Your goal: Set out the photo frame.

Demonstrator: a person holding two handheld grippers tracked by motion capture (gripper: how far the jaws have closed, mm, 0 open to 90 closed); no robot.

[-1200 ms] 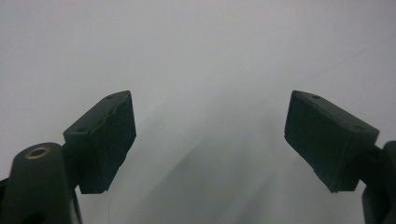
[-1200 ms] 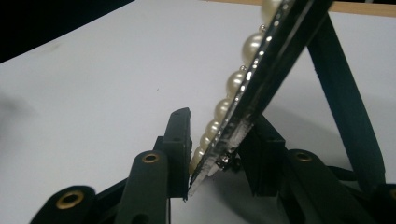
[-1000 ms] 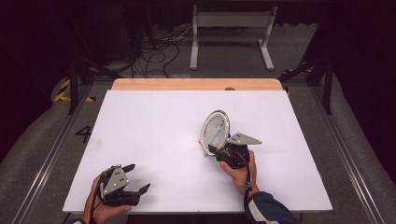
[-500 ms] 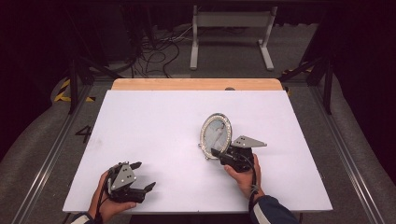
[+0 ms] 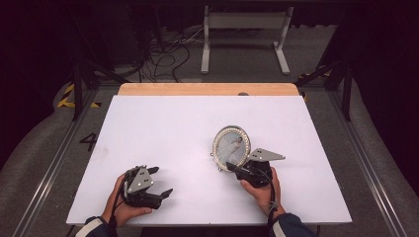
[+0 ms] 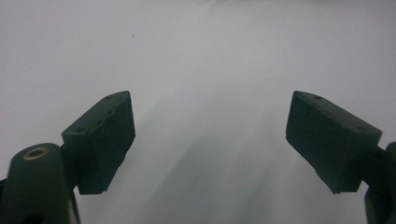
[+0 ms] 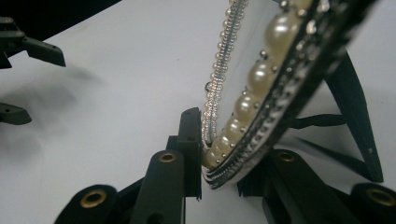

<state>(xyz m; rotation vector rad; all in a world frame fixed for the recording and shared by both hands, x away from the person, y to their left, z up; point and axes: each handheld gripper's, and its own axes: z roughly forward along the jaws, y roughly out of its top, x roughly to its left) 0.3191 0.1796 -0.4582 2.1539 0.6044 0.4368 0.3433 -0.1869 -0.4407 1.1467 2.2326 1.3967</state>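
Observation:
An oval picture frame [image 5: 231,147] with a pearl and bead rim stands tilted on the white table [image 5: 173,123], right of the middle. My right gripper [image 5: 233,169] is shut on its lower rim. In the right gripper view the jaws, which have just been closing, press on both faces of the picture frame [image 7: 261,93], and my right gripper [image 7: 219,156] sits at its bottom edge; the frame's black back stand [image 7: 355,116] rests on the table. My left gripper [image 5: 162,180] is open near the front left, and its left gripper [image 6: 210,140] view has bare table between the pads.
A wooden strip [image 5: 207,89] runs along the table's far edge. Beyond it are white stand legs [image 5: 244,29] and cables [image 5: 163,54] on the floor. Metal rails [image 5: 54,163] flank both sides. The left gripper's fingers [image 7: 28,46] show at far left of the right gripper view.
My left hand has slid right along the front edge. The right gripper and the picture frame have shifted slightly toward me, with the frame held.

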